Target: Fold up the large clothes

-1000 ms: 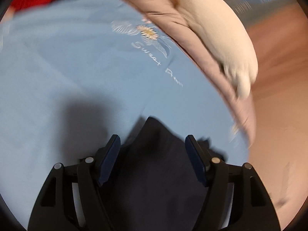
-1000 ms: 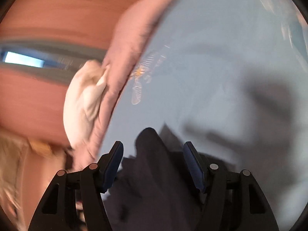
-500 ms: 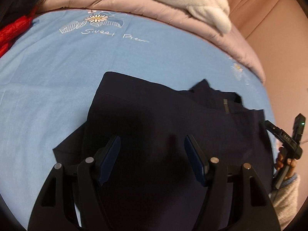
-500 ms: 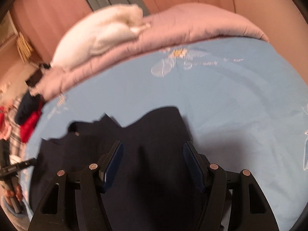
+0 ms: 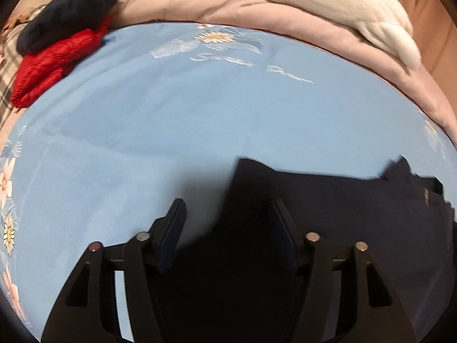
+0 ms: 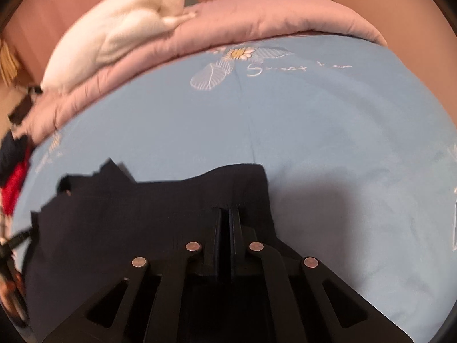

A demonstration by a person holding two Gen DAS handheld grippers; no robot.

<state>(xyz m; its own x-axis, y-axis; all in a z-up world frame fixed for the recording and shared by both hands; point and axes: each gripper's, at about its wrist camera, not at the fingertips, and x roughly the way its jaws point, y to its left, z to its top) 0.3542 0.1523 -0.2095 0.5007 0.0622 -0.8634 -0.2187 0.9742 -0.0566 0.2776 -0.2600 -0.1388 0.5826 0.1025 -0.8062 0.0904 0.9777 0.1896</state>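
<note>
A dark navy garment (image 5: 328, 214) lies spread on the light blue bedsheet (image 5: 171, 114). My left gripper (image 5: 225, 223) is open over the garment's left edge; its right finger is over the cloth and its left finger over bare sheet. In the right wrist view the same garment (image 6: 128, 214) lies at the lower left. My right gripper (image 6: 227, 220) is shut, its pads pressed together at the garment's right edge; whether cloth sits between them is hard to see.
A pink quilt (image 5: 257, 8) with a white blanket (image 5: 342, 0) on top lies along the far side of the bed. Red clothes (image 5: 51, 63) and dark clothes (image 5: 62, 20) are piled at the far left. The left hand's tool (image 6: 14, 240) shows at the right view's left edge.
Both grippers have come down lower over the garment. The right gripper has shut from open. The left gripper has shifted left toward the garment's edge and stays open.
</note>
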